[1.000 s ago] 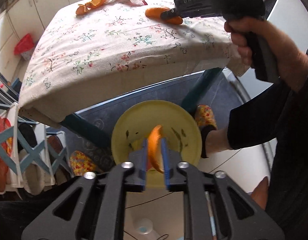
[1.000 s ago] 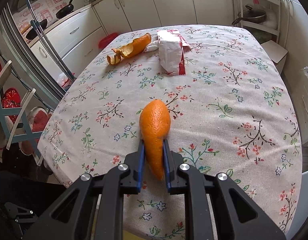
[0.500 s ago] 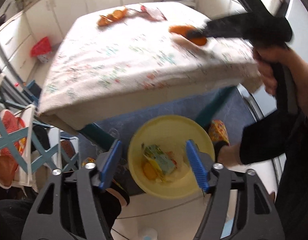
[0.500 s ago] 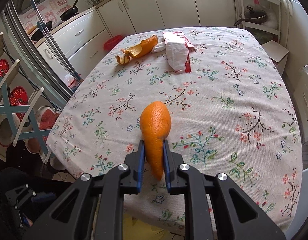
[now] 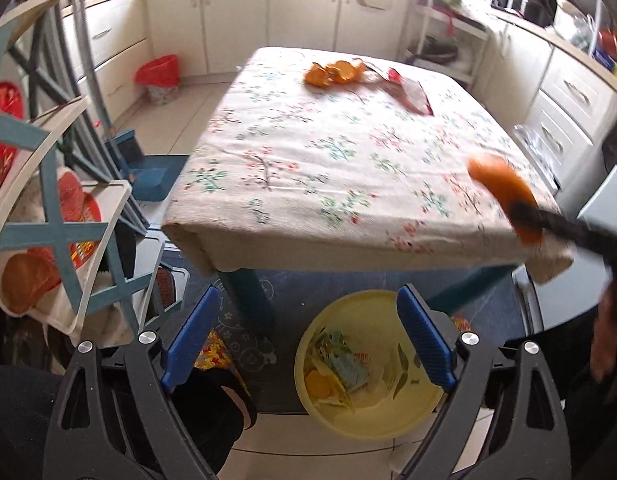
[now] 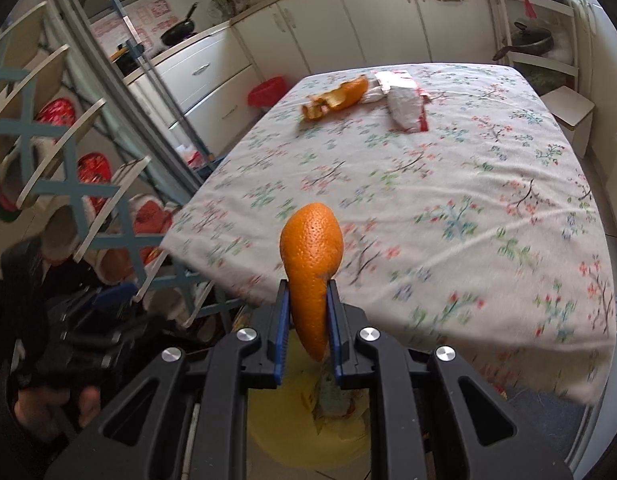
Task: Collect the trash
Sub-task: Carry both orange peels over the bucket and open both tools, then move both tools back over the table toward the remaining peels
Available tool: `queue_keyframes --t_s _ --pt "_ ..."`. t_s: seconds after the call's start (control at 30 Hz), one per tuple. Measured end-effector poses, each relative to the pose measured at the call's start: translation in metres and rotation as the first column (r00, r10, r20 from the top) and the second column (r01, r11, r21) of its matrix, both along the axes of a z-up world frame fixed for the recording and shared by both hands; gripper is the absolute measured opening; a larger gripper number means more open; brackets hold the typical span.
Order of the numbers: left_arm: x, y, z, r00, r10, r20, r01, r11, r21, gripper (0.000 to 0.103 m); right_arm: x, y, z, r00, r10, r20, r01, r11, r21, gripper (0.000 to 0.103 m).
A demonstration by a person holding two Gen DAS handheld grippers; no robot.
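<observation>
The right gripper (image 5: 520, 210) is just a dark smear at the right edge of the left wrist view, and the orange peel (image 5: 504, 196) it holds is blurred too. The hand (image 5: 606, 332) under it is a blur cut off by the frame. The near edge of the tabletop (image 6: 448, 300) goes soft in the right wrist view, so the floral print smears there. The yellow bin (image 6: 300, 424) is mostly hidden behind the gripper body, and I can't make out its contents. The left hand (image 6: 48, 404) sits dark at the far left.
</observation>
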State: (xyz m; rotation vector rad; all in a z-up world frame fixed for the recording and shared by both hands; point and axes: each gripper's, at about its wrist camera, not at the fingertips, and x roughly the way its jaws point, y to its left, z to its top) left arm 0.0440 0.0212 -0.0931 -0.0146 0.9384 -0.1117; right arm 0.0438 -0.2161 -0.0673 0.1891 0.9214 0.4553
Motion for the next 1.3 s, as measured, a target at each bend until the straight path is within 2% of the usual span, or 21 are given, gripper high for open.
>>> queue_keyframes --t_s 0.23,0.6,0.7,0.73,0.83,0.93,1.3 --pt "-0.001 0.001 0.002 1.000 0.019 0.016 -0.019 1.000 -0.009 0.087 -0.045 0.031 -0.016 0.993 0.110 -0.045 -0.112 0.993 -0.038 0.018" --pt "-0.003 0.003 0.004 0.999 0.024 0.028 -0.024 0.999 -0.022 0.088 -0.046 0.058 -0.049 0.968 0.188 -0.164 -0.209 0.971 -0.120 0.019" --pt "-0.004 0.003 0.005 0.999 0.020 0.031 -0.019 1.000 -0.024 0.088 -0.047 0.061 -0.056 0.963 0.189 -0.194 -0.217 0.966 -0.137 0.024" --pt "-0.004 0.002 0.005 0.999 0.018 0.032 -0.017 1.000 -0.023 0.088 -0.046 0.062 -0.059 0.961 0.185 -0.204 -0.217 0.965 -0.146 0.028" --pt "-0.003 0.001 0.004 0.999 0.014 0.031 -0.014 1.000 -0.021 0.088 -0.044 0.061 -0.061 0.963 0.172 -0.209 -0.206 0.967 -0.150 0.035" --pt "-0.003 0.002 0.004 0.999 0.018 0.030 -0.018 1.000 -0.025 0.088 -0.043 0.059 -0.061 0.965 0.163 -0.207 -0.194 0.971 -0.138 0.037" --pt "-0.001 0.003 0.004 0.999 0.027 0.036 -0.025 0.999 -0.031 0.088 -0.044 0.058 -0.049 0.973 0.179 -0.144 -0.193 0.977 -0.092 0.038"
